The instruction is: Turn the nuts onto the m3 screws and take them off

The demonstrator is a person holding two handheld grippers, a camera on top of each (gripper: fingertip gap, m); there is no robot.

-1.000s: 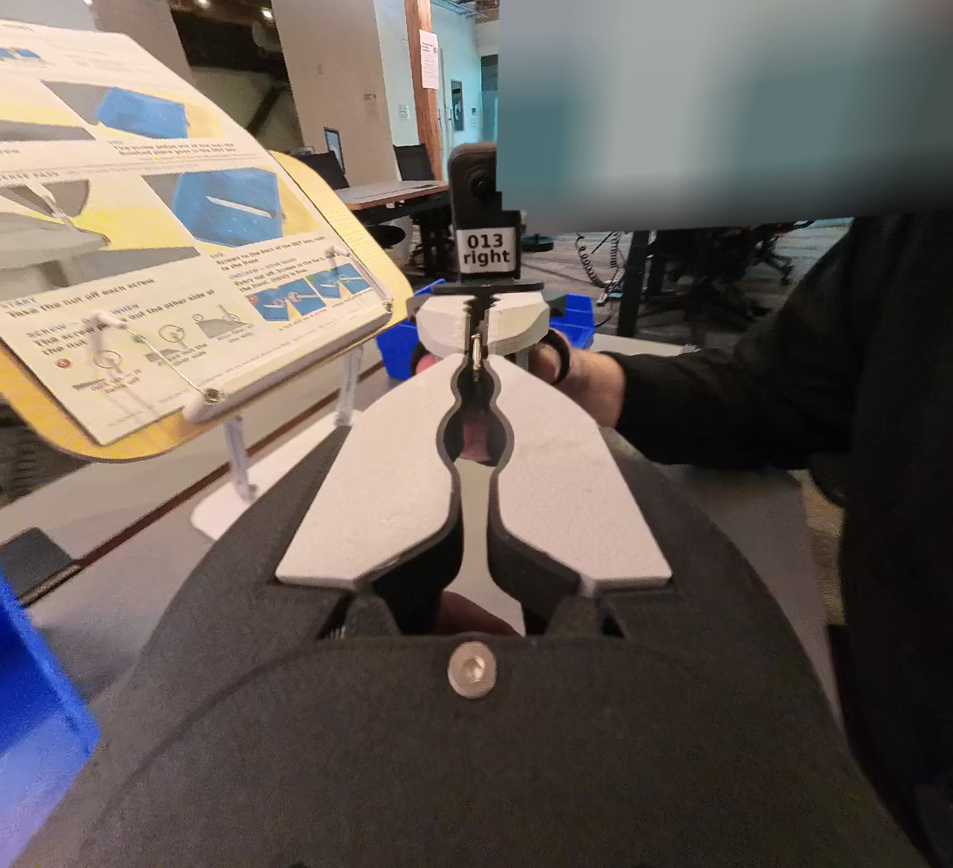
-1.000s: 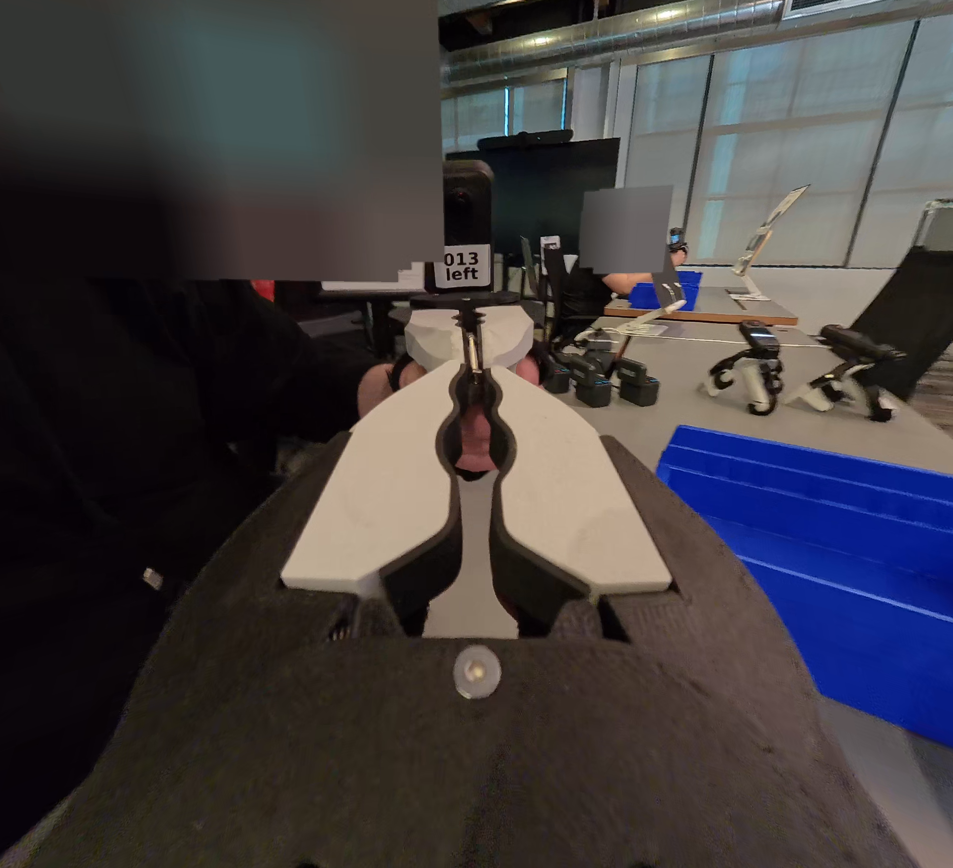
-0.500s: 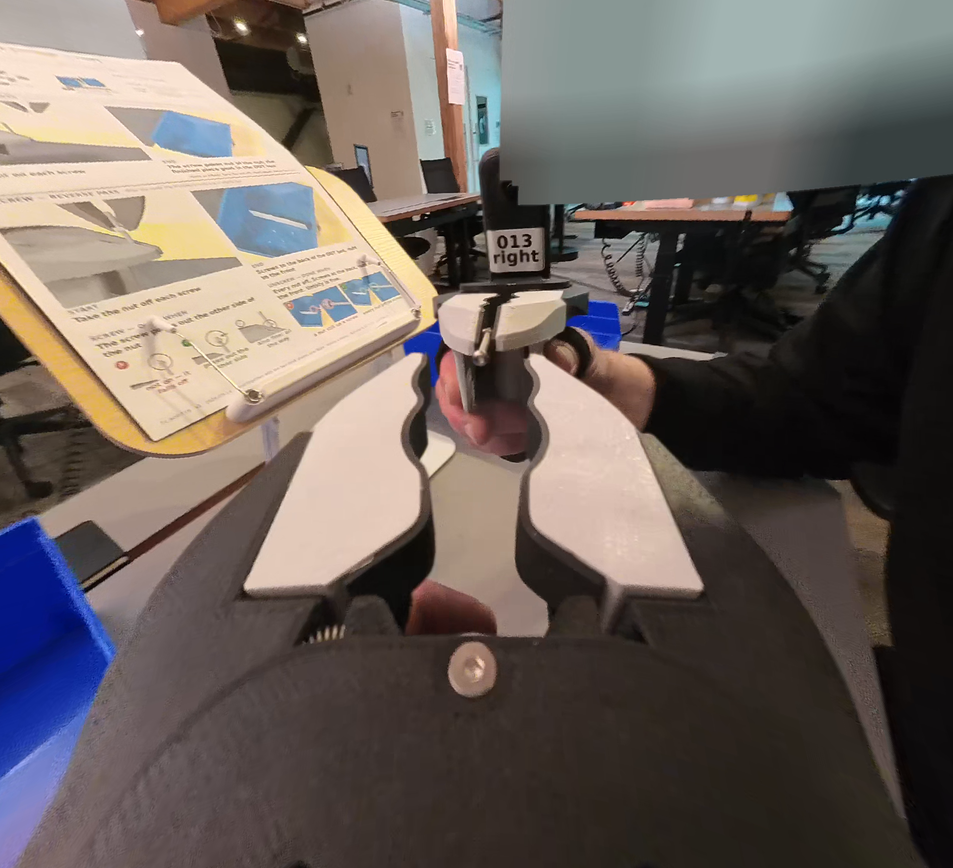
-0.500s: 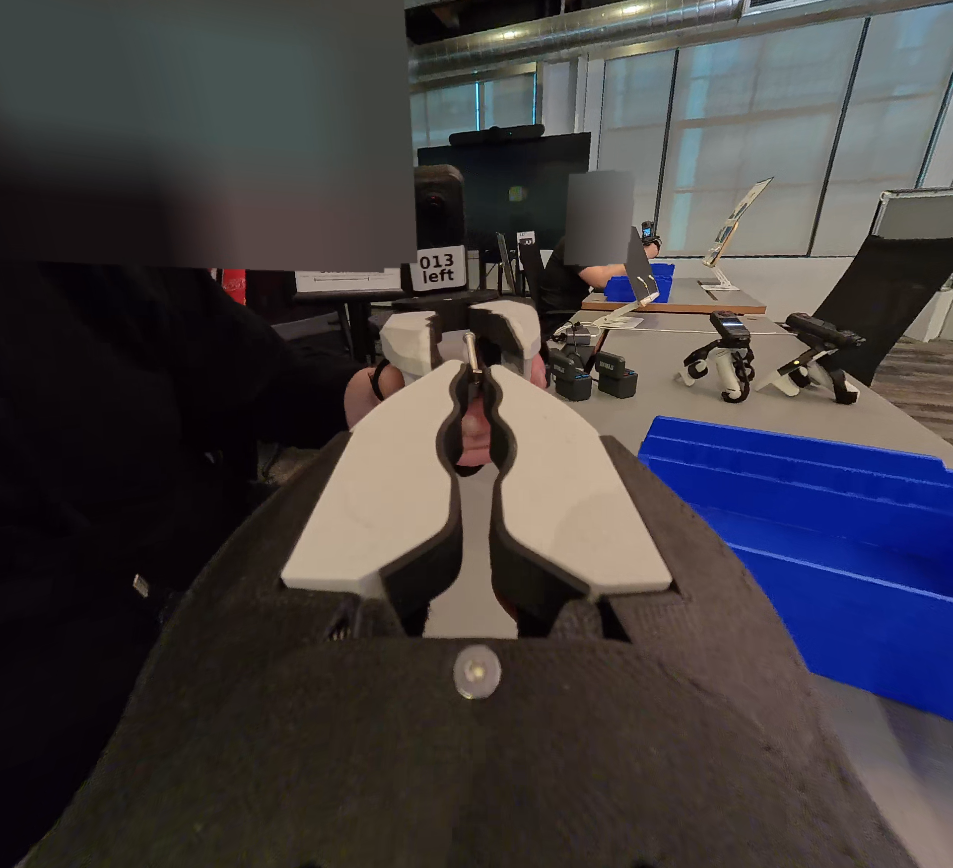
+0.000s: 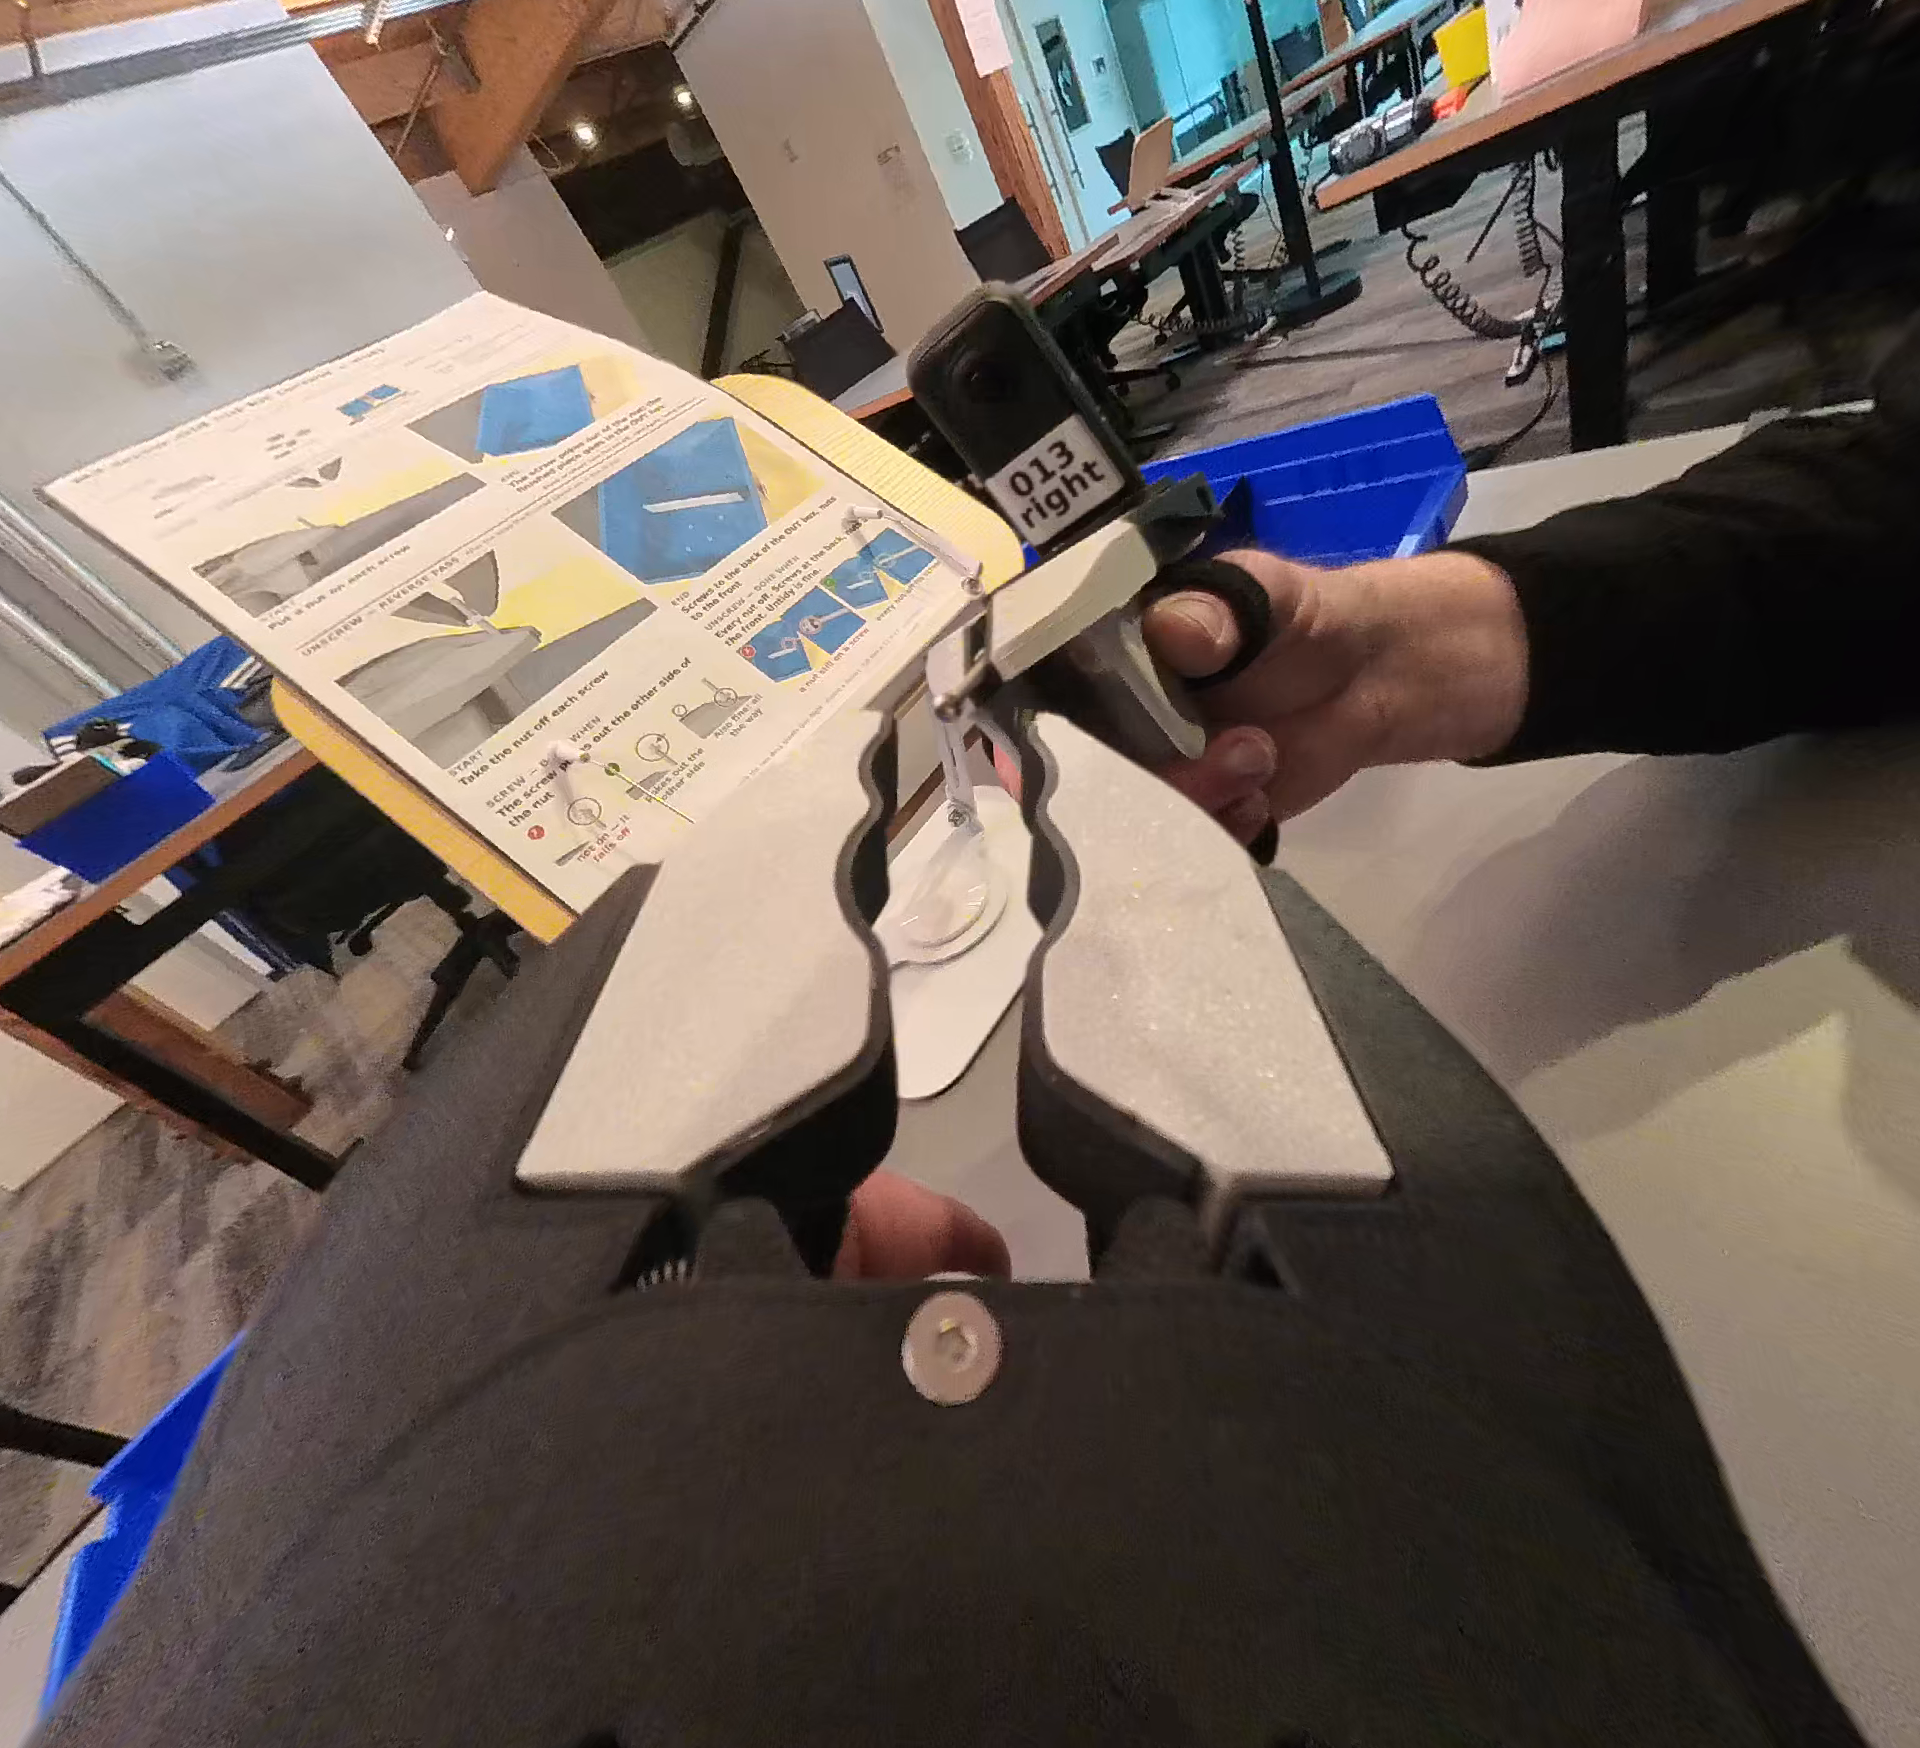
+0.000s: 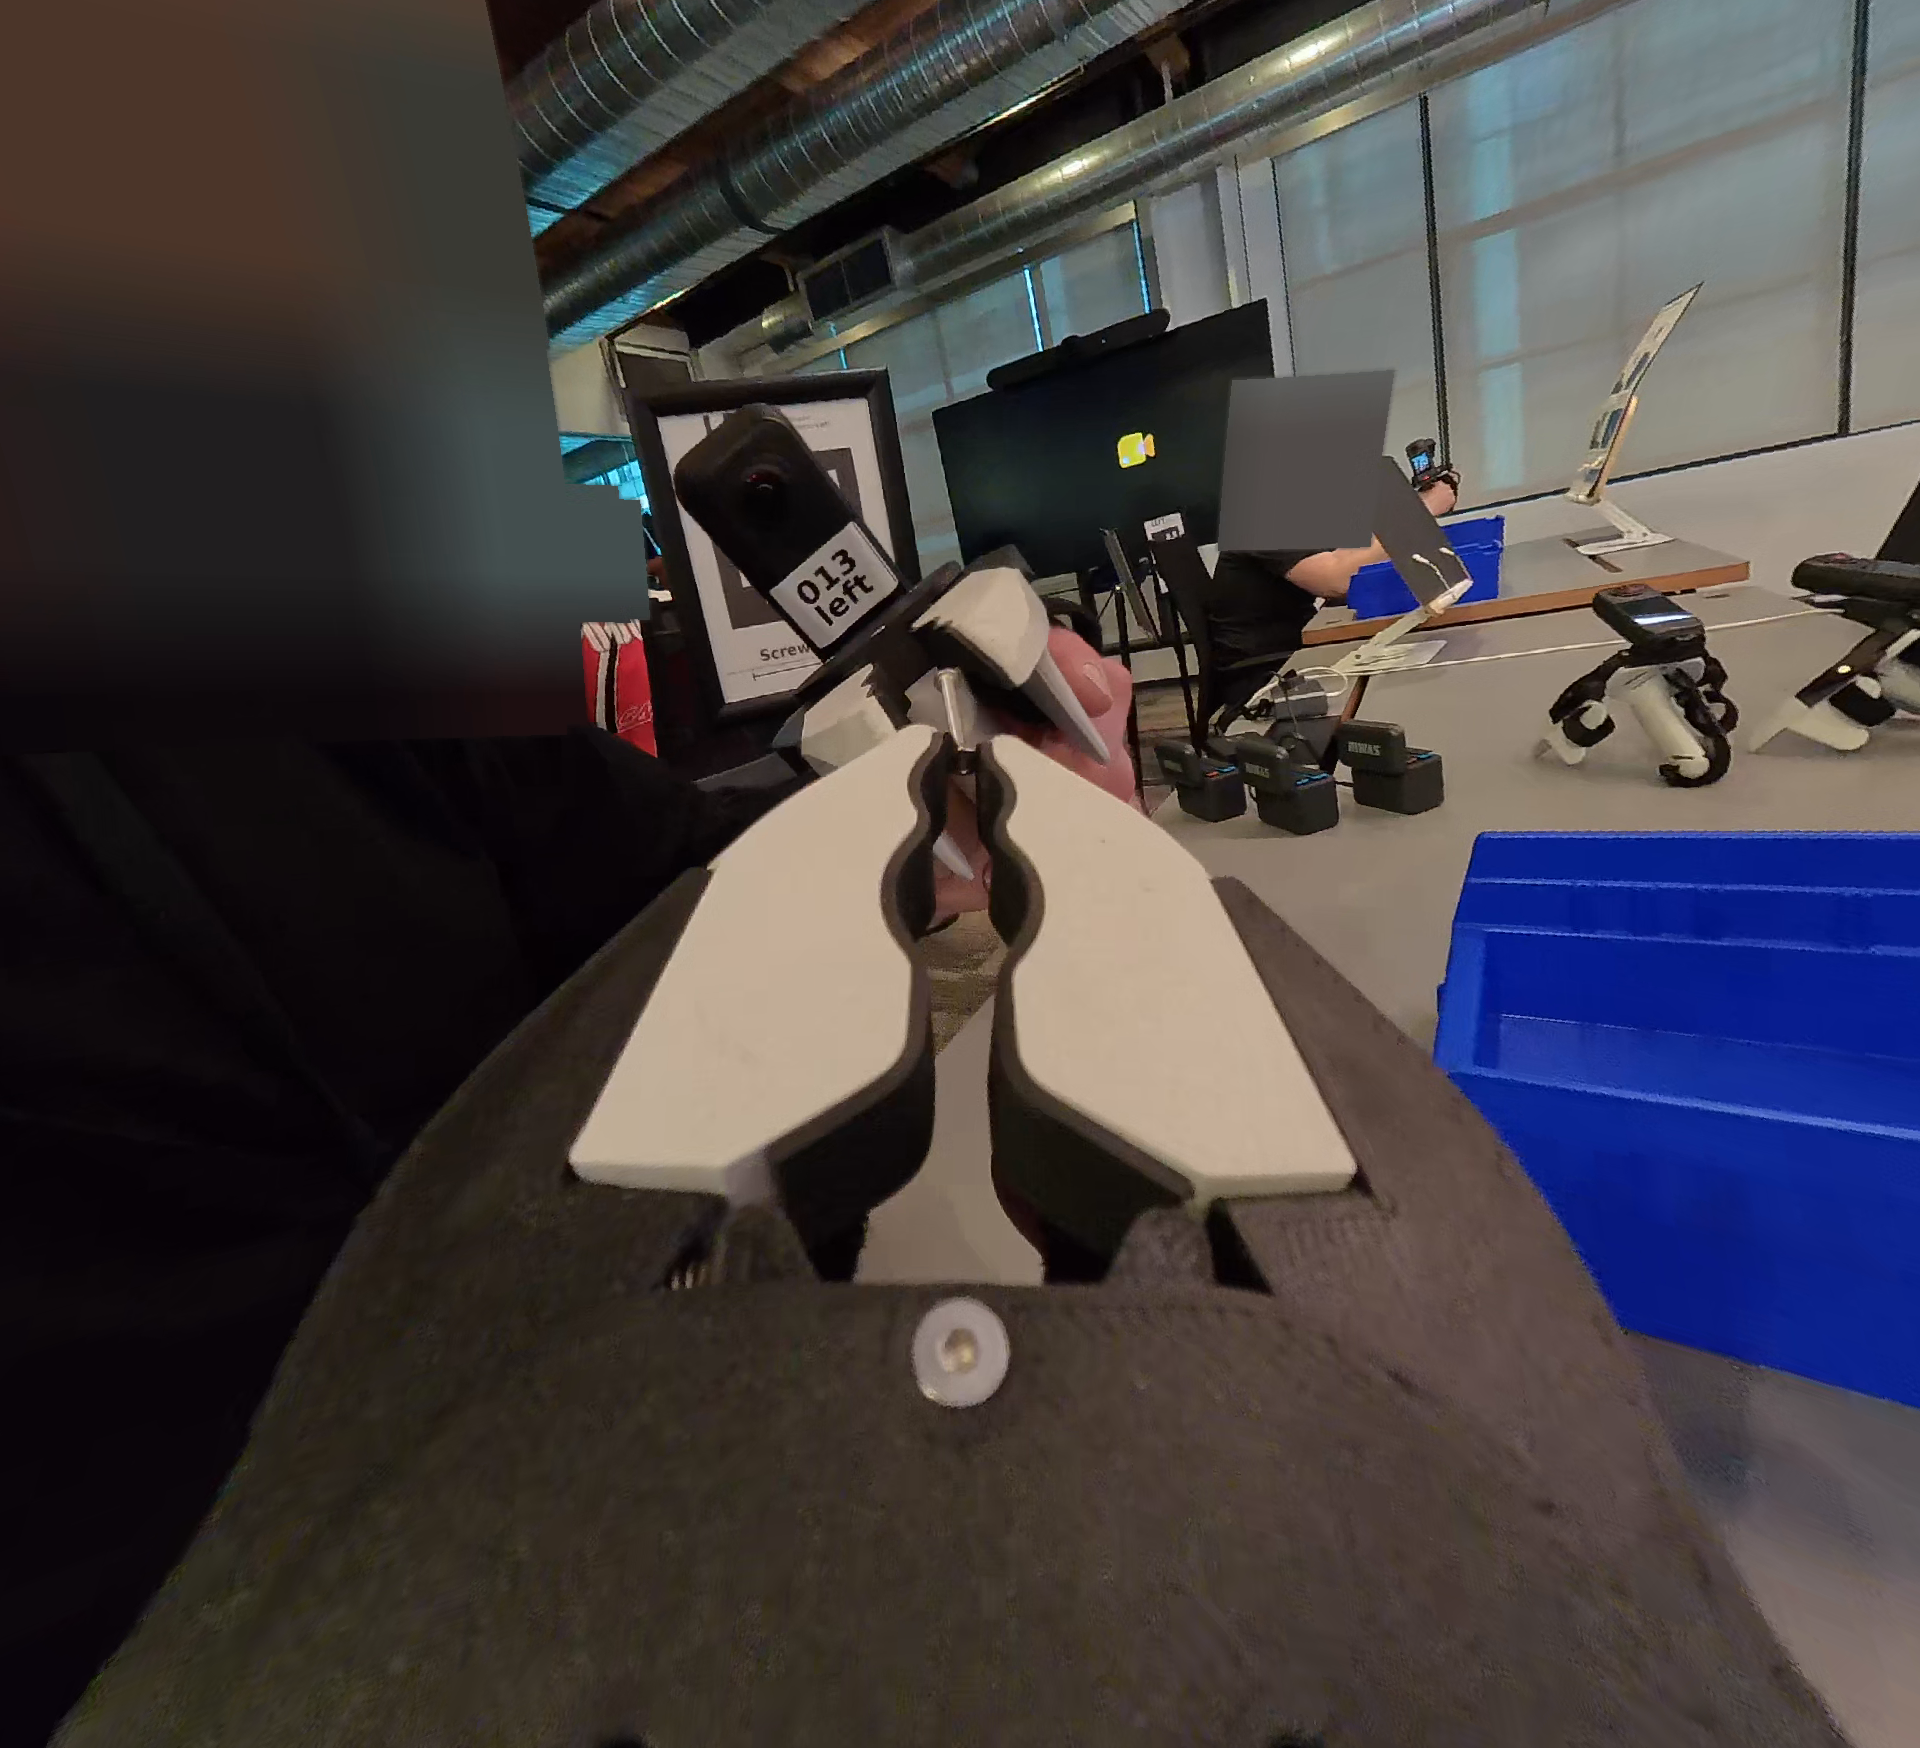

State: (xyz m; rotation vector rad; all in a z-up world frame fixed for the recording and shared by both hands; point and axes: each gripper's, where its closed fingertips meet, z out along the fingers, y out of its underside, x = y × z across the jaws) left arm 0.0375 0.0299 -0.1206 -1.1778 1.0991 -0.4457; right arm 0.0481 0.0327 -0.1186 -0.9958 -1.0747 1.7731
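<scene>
Screw (image 6: 954,711) sits pinched at its lower end in the right gripper (image 6: 960,756), pointing toward 12 o'clock. Half a second ago the left gripper (image 5: 954,730) parted its jaws; now they gape empty around the shank, probably regripping. No nut is discernible.

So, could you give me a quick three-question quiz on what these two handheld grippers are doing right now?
1. True or false: the left gripper is clamped on the screw.
2. Which one holds the screw? A) the left gripper B) the right gripper C) neither
3. What colour is the bin beside the right gripper?

Key: 1 false, its jaws stand apart with nothing between them. 2 B, it pinches the screw at its fingertips. 3 blue.
</scene>
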